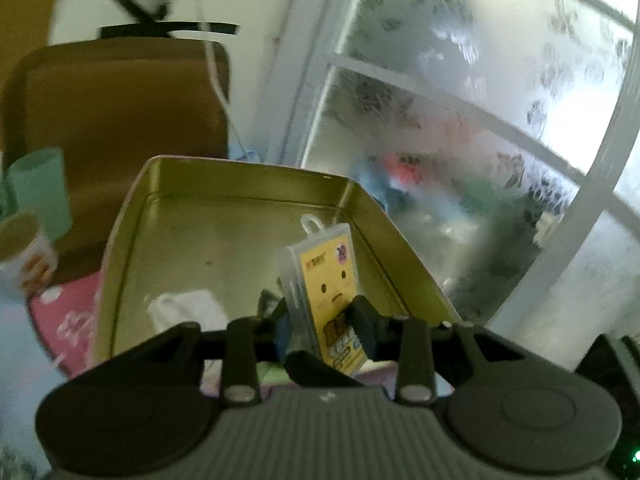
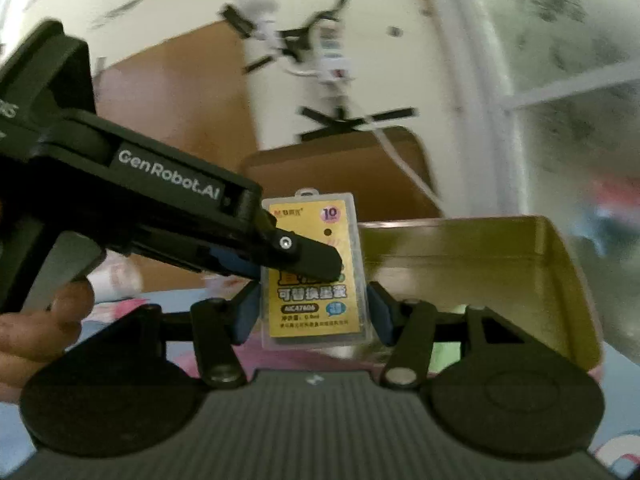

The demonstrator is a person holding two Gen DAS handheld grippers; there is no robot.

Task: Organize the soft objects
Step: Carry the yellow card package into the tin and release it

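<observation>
A clear plastic case with a yellow card [image 1: 328,280] stands between the fingers of my left gripper [image 1: 320,324], which is shut on its lower part, in front of an open gold tin [image 1: 224,208]. In the right wrist view the same case [image 2: 316,272] sits upright between the blue pads of my right gripper [image 2: 312,312], which is shut on its two sides. The left gripper [image 2: 312,256] reaches in from the left and presses on the case's face. The tin [image 2: 520,256] lies behind to the right. A white soft thing [image 1: 188,308] lies in the tin.
A brown chair back [image 1: 120,120] stands behind the tin. A green cup [image 1: 40,188] and a paper cup [image 1: 28,256] are at the left. A frosted window [image 1: 480,120] fills the right. A pink cloth [image 1: 68,320] covers the table.
</observation>
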